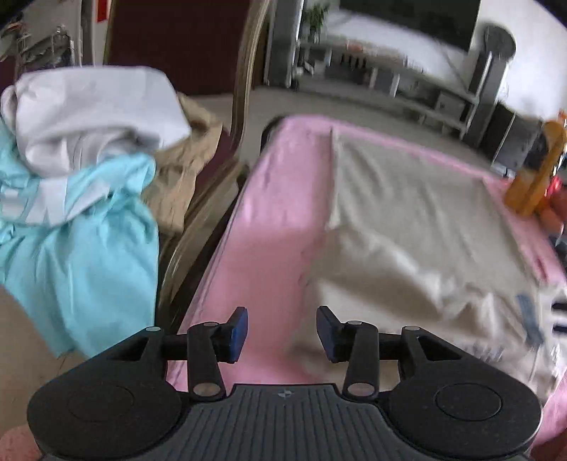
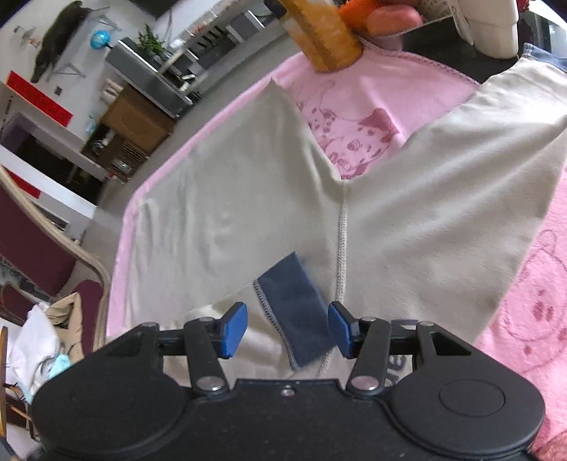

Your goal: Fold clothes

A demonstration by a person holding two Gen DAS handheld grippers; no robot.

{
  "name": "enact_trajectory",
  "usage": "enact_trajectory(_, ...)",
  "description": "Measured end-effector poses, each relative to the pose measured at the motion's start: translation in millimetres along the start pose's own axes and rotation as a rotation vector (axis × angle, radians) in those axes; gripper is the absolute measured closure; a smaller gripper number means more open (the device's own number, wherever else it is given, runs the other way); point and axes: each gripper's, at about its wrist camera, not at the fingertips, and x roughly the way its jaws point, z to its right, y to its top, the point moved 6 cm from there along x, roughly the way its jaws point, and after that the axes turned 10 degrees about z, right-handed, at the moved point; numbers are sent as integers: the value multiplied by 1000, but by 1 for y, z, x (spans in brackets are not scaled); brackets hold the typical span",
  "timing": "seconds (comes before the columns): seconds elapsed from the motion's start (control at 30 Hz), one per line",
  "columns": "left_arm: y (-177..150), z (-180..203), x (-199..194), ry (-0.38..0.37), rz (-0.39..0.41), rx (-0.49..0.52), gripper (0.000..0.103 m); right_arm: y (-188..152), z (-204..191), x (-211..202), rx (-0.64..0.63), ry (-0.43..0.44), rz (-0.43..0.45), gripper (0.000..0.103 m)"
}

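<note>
Crowding pink blanket, orange bottle, clothes heap

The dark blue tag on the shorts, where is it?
In the right wrist view the dark blue tag lies on the beige shorts, low in the middle, just left of their centre seam and between the fingers of the open right claw.

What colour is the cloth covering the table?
Pink cloth, printed with darker pink spotted dogs; clearest in the right wrist view.

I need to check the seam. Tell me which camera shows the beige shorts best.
The right wrist view: the beige shorts lie spread on the pink towel, both legs and the centre seam sharp. The left wrist view shows them blurred and side-on, no seam.
</note>
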Motion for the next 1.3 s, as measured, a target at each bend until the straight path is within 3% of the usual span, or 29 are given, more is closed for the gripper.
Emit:
enact_trajectory(0.13,-18,15,1,3,-25,166,62,-1,-2,8,-6,-18,-10,53)
enact_trajectory(0.4,-28,47,28,-12,-37,370,63,2,10,12,6,-29,-21,53)
enact_trajectory(0.5,-33,56,35,-17,-33,440,76,7,13,17,10,-35,-9,53)
enact_trajectory(0.53,-34,58,36,-22,-35,454,99,9,13,19,2,-37,-3,53)
enact_trajectory(0.6,-34,60,32,-7,-26,473,102,10,9,24,-30,-43,3,54)
enact_trajectory(0.67,-32,59,19,22,-21,483,103,8,6,29,-56,-52,0,54)
enact_trajectory(0.73,-34,54,9,47,-70,476,103,6,3,30,-82,-64,1,54)
enact_trajectory(0.83,-40,44,0,37,-134,419,103,5,0,29,-102,-61,-1,54)
enact_trajectory(0.9,-38,35,-4,3,-155,349,98,5,2,28,-88,-55,-1,54)
enact_trajectory(0.93,-34,31,-7,-23,-152,304,90,6,2,27,-80,-51,0,54)
enact_trajectory(1.0,-21,26,-13,-85,-105,229,86,7,4,24,-55,-37,6,54)
enact_trajectory(1.13,16,30,-10,-56,27,231,80,10,9,20,-3,-29,37,55)
enact_trajectory(1.17,24,33,-5,-42,48,241,80,11,10,20,1,-34,44,62)
enact_trajectory(1.2,31,39,3,-32,53,246,80,11,11,20,2,-38,47,71)
enact_trajectory(1.3,39,53,37,-21,30,248,80,11,11,24,0,-44,47,74)
